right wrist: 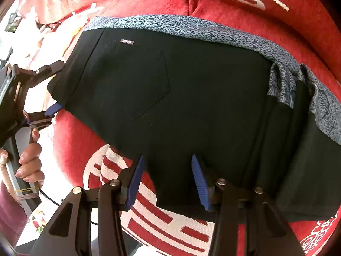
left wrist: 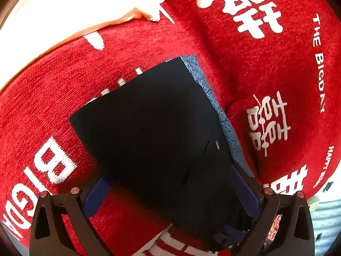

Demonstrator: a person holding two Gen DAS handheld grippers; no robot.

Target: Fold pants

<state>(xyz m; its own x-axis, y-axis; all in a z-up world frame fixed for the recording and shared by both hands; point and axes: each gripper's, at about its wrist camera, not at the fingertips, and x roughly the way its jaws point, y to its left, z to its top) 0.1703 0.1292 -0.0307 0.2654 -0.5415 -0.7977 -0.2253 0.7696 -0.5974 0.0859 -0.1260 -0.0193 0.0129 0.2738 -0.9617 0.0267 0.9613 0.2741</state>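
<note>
Red knitted blanket (right wrist: pixel 81 132) with white lettering underneath everything, serving as the work surface. Nearest the right wrist camera, right gripper (right wrist: pixel 166 181) with blue pads parted, straddling the near edge of the black pants (right wrist: pixel 170 98) without pinching. Lying folded and flat in the blanket's middle, back pocket and small label up, speckled grey-blue lining (right wrist: pixel 191 28) peeking along the far edge. At the blanket's left side, left gripper (left wrist: pixel 170 196) gaping wide around the waistband end, cloth between the pads but not clamped; hand (right wrist: pixel 29 162) on its handle. Probably soft, limp, fairly light, layers prone to sliding apart; best pinched through all layers at a corner or the thick waistband. Beyond the far edge, white bedding (left wrist: pixel 64 6).
</note>
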